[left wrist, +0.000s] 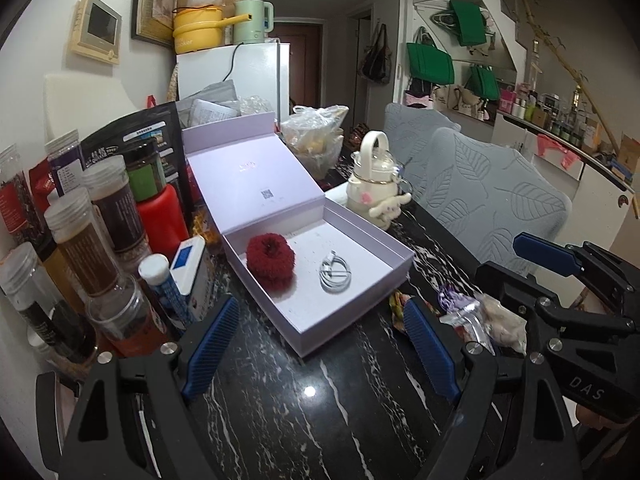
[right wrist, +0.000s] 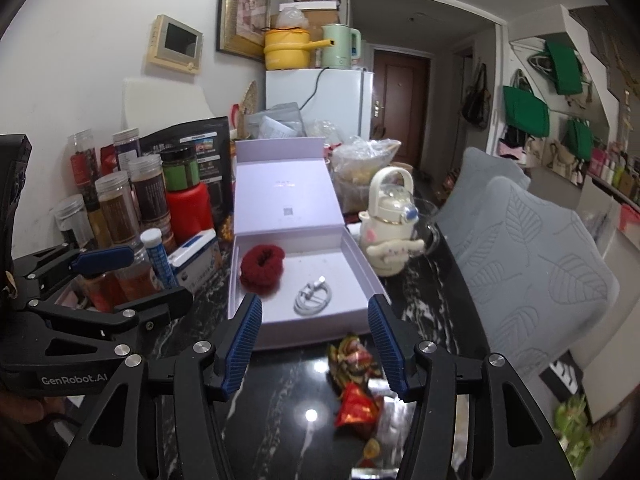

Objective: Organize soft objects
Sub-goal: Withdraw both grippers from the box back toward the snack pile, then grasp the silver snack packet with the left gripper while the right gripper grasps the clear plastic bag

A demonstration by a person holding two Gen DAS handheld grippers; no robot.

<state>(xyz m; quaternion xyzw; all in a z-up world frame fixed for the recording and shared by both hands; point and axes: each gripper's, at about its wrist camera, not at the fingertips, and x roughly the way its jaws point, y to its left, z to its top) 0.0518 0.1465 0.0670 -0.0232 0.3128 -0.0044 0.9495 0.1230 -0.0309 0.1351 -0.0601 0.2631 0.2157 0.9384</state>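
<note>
Both tongs hover empty above the black marbled tabletop (left wrist: 304, 392): the left tongs (left wrist: 316, 340) spread wide, the right tongs (right wrist: 316, 344) parted halfway with crumpled snack wrappers (right wrist: 354, 376) lying below them. Just beyond sits the open lilac box (left wrist: 384, 280), holding a fuzzy red scrunchie (left wrist: 270, 260) beside a coiled white cable (left wrist: 335, 272)
</note>
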